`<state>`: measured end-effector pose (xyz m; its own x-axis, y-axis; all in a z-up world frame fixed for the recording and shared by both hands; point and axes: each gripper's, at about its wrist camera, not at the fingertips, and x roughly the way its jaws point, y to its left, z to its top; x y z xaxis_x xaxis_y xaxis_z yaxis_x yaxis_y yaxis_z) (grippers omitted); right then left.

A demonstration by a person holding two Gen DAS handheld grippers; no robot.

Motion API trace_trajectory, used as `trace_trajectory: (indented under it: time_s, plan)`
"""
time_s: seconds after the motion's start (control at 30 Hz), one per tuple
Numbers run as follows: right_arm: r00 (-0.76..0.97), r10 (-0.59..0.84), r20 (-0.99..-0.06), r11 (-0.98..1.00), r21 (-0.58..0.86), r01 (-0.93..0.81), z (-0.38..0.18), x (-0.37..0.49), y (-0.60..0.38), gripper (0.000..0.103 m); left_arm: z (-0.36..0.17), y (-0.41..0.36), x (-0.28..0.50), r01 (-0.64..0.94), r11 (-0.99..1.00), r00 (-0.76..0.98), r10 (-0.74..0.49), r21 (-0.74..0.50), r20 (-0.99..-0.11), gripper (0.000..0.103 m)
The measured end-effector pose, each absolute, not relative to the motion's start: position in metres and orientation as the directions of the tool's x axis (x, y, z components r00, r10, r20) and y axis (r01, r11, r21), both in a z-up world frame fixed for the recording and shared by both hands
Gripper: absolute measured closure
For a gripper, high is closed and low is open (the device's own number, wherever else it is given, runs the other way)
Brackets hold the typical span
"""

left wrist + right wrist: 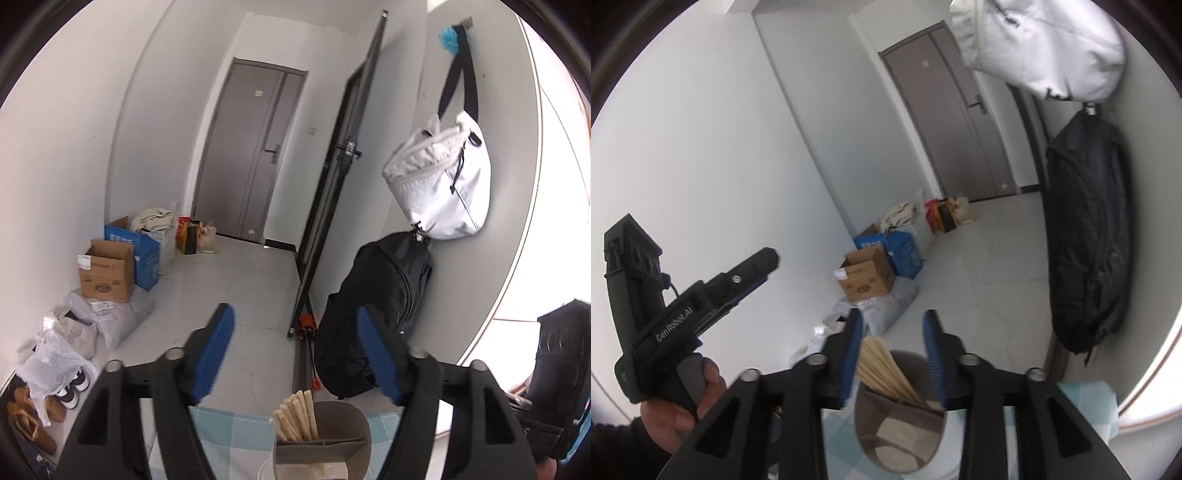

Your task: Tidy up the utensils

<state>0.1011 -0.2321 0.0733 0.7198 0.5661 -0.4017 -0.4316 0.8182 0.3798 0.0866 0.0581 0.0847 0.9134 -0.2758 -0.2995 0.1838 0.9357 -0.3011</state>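
A grey-brown utensil holder [332, 443] [901, 424] with inner dividers stands on a blue-checked tablecloth [229, 432] [1086, 402]. Several wooden chopsticks [297, 417] [882, 369] stand in its left rear compartment. My left gripper [294, 312] is open above and behind the holder, with nothing between its blue pads. In the right wrist view the left gripper [757, 273] shows at the left, held by a hand [683, 398]. My right gripper [892, 317] hangs over the holder, open. The chopstick tops lie between its jaws, close to the left pad, and are not pinched.
A white bag [443, 177] and a black backpack [380, 306] hang on the right wall. Cardboard boxes [107, 273], plastic bags [55, 365] and shoes [37, 417] line the floor by the left wall. A grey door [251, 147] closes the hallway's far end.
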Motion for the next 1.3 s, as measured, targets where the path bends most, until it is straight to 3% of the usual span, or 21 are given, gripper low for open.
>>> trace_trajectory:
  time_s: [0.2,0.27,0.5,0.6,0.7,0.8,0.97,1.13,1.3]
  plan:
    - [0.752,0.544,-0.373,0.832,0.357,-0.425,0.086,0.071,-0.241,0.042,0.096,0.065,0.065,0.137,0.943,0.925,-0.231,-0.302,-0.302,0.034]
    - [0.761,0.541,-0.359,0.833,0.355,-0.425,0.090,0.061,-0.242,0.036,0.098,0.066,0.060,0.123,0.945,0.923,-0.221,-0.302,-0.315,0.028]
    - [0.777,0.532,-0.335,0.839,0.329,-0.433,0.092,0.029,-0.245,0.031,0.097,0.064,0.040,0.094,0.955,0.912,-0.195,-0.280,-0.360,0.024]
    - [0.787,0.522,-0.327,0.846,0.316,-0.430,0.089,0.016,-0.246,0.024,0.094,0.057,0.032,0.109,0.961,0.890,-0.208,-0.253,-0.406,0.024]
    - [0.788,0.522,-0.326,0.847,0.301,-0.437,0.085,0.005,-0.246,0.022,0.091,0.053,0.019,0.111,0.967,0.893,-0.198,-0.228,-0.404,0.022]
    - [0.792,0.521,-0.319,0.849,0.287,-0.444,0.082,-0.005,-0.247,0.018,0.086,0.052,0.008,0.096,0.970,0.899,-0.181,-0.224,-0.399,0.013]
    - [0.801,0.518,-0.301,0.852,0.262,-0.453,0.076,-0.021,-0.247,0.006,0.079,0.049,-0.005,0.073,0.976,0.906,-0.151,-0.205,-0.396,0.012]
    - [0.815,0.503,-0.288,0.863,0.230,-0.451,0.069,-0.037,-0.245,0.001,0.065,0.050,-0.012,0.059,0.978,0.908,-0.135,-0.199,-0.396,0.005]
    - [0.827,0.488,-0.279,0.872,0.207,-0.444,0.063,-0.046,-0.244,0.000,0.051,0.049,-0.016,0.058,0.980,0.912,-0.130,-0.192,-0.389,0.004]
